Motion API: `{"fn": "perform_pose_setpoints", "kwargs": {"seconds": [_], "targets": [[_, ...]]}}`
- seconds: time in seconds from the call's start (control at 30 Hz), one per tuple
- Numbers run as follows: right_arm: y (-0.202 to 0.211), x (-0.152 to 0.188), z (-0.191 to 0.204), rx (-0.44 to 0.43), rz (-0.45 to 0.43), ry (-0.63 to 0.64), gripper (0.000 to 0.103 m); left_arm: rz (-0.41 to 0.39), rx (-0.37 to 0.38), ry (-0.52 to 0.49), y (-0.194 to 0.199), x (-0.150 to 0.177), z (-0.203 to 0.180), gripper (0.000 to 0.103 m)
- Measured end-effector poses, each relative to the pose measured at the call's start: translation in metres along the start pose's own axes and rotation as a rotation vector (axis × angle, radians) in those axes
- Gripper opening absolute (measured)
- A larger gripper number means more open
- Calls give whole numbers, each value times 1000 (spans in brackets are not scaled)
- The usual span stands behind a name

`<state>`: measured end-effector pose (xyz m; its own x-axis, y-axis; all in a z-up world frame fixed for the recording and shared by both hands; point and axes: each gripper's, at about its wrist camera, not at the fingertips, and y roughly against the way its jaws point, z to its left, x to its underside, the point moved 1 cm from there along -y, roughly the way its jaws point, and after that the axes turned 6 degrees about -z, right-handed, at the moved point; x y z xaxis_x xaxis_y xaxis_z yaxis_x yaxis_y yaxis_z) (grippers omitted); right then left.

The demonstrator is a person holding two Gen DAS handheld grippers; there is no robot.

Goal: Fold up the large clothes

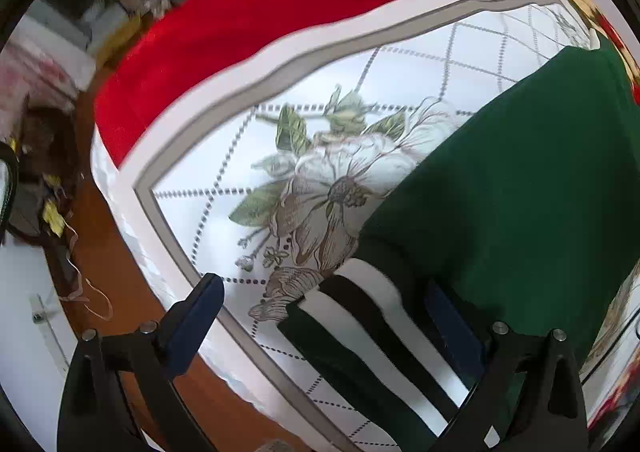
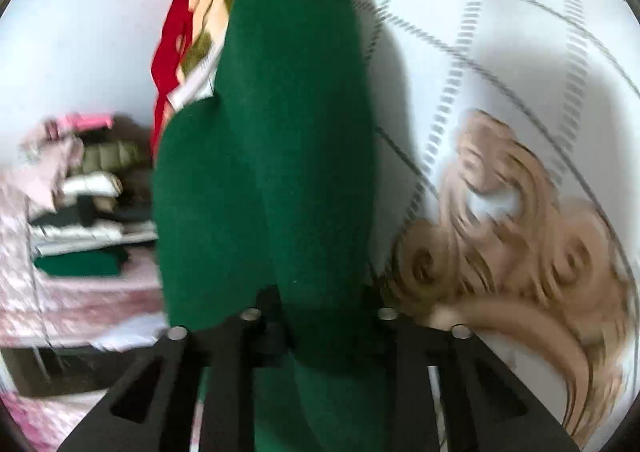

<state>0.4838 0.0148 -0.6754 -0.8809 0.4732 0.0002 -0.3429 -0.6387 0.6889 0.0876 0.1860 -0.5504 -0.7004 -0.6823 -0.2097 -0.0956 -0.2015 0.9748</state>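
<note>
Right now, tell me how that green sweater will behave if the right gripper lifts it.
Probably floppy: the green sweater already drapes in soft folds from the right gripper. Likely not slippery, since its knit looks fuzzy. Its striped cuff, lying loose between the open left gripper's fingers, would probably trail.

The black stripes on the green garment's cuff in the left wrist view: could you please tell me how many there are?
2: one black stripe nearer the cuff's end, another beside it; more may be hidden.
</note>
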Motion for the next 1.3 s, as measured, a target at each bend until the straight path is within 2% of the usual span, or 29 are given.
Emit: {"fn": "perform_pose_setpoints", "kwargs": {"seconds": [0.1, 0.2, 0.27, 0.33, 0.37, 0.4, 0.43, 0.5, 0.53, 0.6, 0.67, 0.73, 0.8, 0.87, 0.93, 1.03, 1.13, 1.2, 1.3], "targets": [[51, 21, -18, 68, -79, -52, 18, -25, -2, -4, 18, -2, -3, 102], [121, 60, -62, 156, -175, -176, 18, -59, 9, 34, 41, -2, 5, 102], [185, 99, -102, 246, -250, -261, 18, -74, 21, 60, 49, -1, 10, 102], [232, 125, -135, 362, -283, -286, 19, -77, 42, 78, 49, 5, 8, 102], [244, 142, -152, 419, -260, -300, 21, -71, 57, 83, 45, 5, 4, 102], [248, 153, -172, 449, -209, -317, 29, -64, 72, 82, 40, 6, -1, 102], [249, 166, -194, 478, -121, -354, 40, -46, 96, 74, 33, 4, -10, 102], [255, 187, -221, 448, -20, -417, 54, -21, 152, 61, 27, 1, -27, 102], [259, 194, -228, 429, 22, -426, 54, -22, 193, 51, 24, -7, -41, 102], [272, 199, -227, 419, 48, -403, 54, -31, 255, 12, 16, -24, -70, 102], [288, 201, -221, 445, 42, -363, 54, -50, 269, -42, 9, -40, -96, 102], [302, 201, -216, 461, 37, -343, 54, -71, 236, -119, -5, -57, -123, 102], [321, 204, -218, 470, 33, -334, 54, -62, 144, -205, -30, -69, -149, 102], [342, 201, -216, 517, 13, -298, 54, -43, 123, -229, -49, -76, -160, 103], [359, 192, -206, 558, -33, -227, 54, -53, 119, -226, -45, -80, -160, 103], [375, 177, -183, 589, -101, -86, 54, -106, 86, -243, -15, -76, -158, 103], [353, 151, -161, 530, -76, 43, 54, -166, 76, -243, 28, -64, -161, 103], [315, 139, -136, 488, -33, 109, 54, -201, 90, -256, 54, -53, -176, 103], [261, 116, -115, 444, 37, 197, 54, -225, 102, -311, 69, -37, -207, 103]]}}
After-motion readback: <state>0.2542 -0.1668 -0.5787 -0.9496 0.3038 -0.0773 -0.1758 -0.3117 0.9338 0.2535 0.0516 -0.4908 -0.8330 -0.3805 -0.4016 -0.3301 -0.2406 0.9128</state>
